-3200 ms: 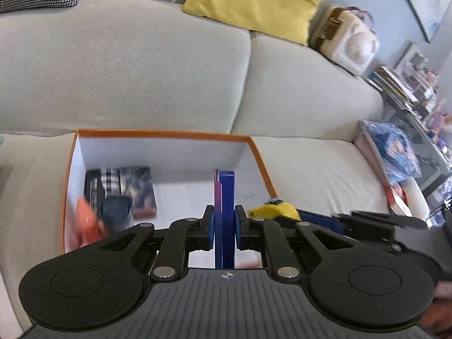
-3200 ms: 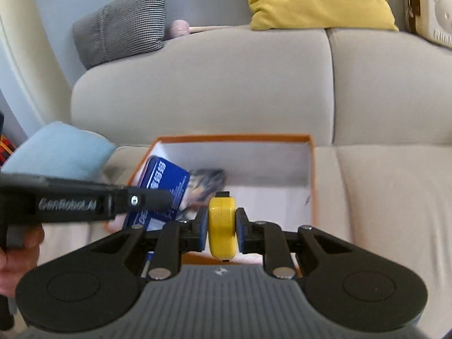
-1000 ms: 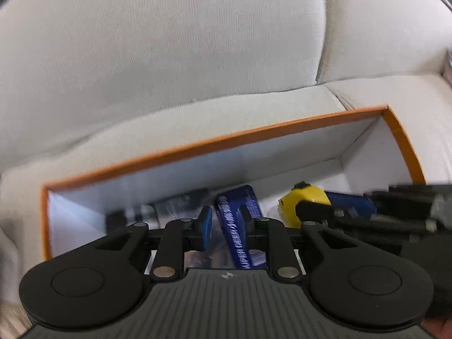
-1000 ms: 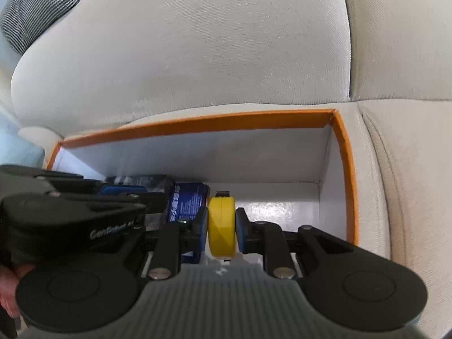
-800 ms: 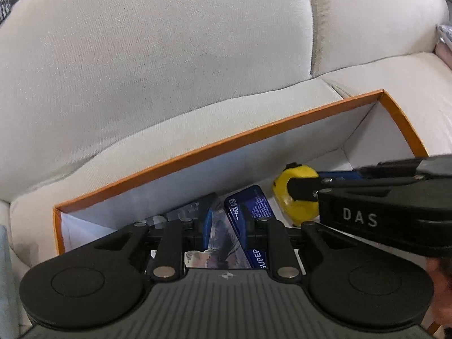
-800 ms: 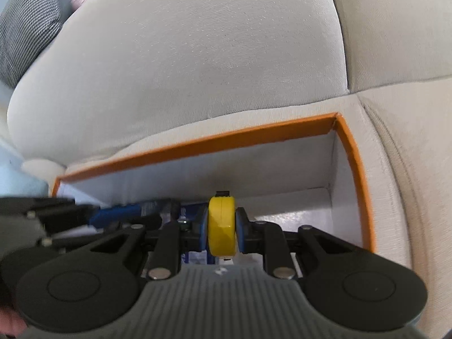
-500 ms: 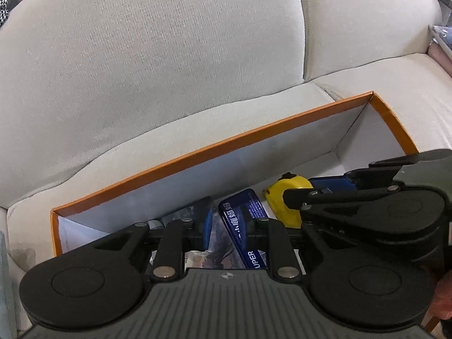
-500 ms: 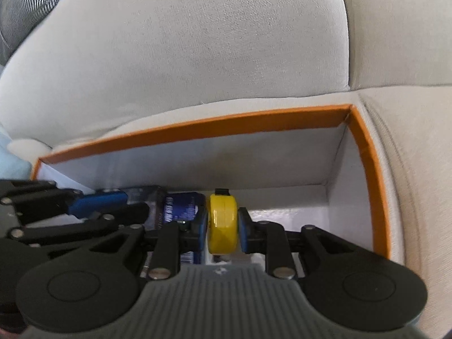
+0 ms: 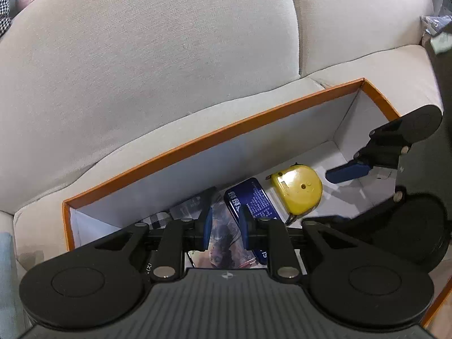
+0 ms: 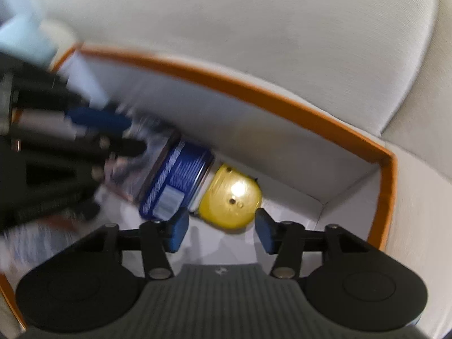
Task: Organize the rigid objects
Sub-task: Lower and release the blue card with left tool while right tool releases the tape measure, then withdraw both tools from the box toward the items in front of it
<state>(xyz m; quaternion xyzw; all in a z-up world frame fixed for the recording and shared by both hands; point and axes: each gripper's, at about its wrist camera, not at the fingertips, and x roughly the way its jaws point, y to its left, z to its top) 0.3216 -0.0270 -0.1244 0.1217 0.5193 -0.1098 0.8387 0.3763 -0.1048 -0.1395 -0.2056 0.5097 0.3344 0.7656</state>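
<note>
Box: an orange-rimmed box (image 9: 214, 135) with white walls sits on the seat of a beige sofa (image 9: 158, 65), against the backrest.
Yellow tape measure (image 9: 296, 189): lies flat on the box floor toward the right end, free of either claw; in the right wrist view it shows just ahead of the spread fingers.
Blue tin (image 9: 251, 200): lies flat just left of the tape measure, the two touching or nearly so, judging from the right wrist view.
Other contents: printed flat packs (image 9: 223, 240) lie further left, partly hidden under the left claw.
Left claw (image 9: 224, 230): fingers apart with a modest gap, gripping nothing, hovering over the blue tin and packs.
Right claw (image 10: 221, 233): spread wide, empty, low inside the box just short of the tape measure.
Progress: both items appear deposited and released; I judge this placement finished.
Remaining: withdraw both claws from the box; whether more loose items await cannot be told, as the surroundings are mostly out of frame.
</note>
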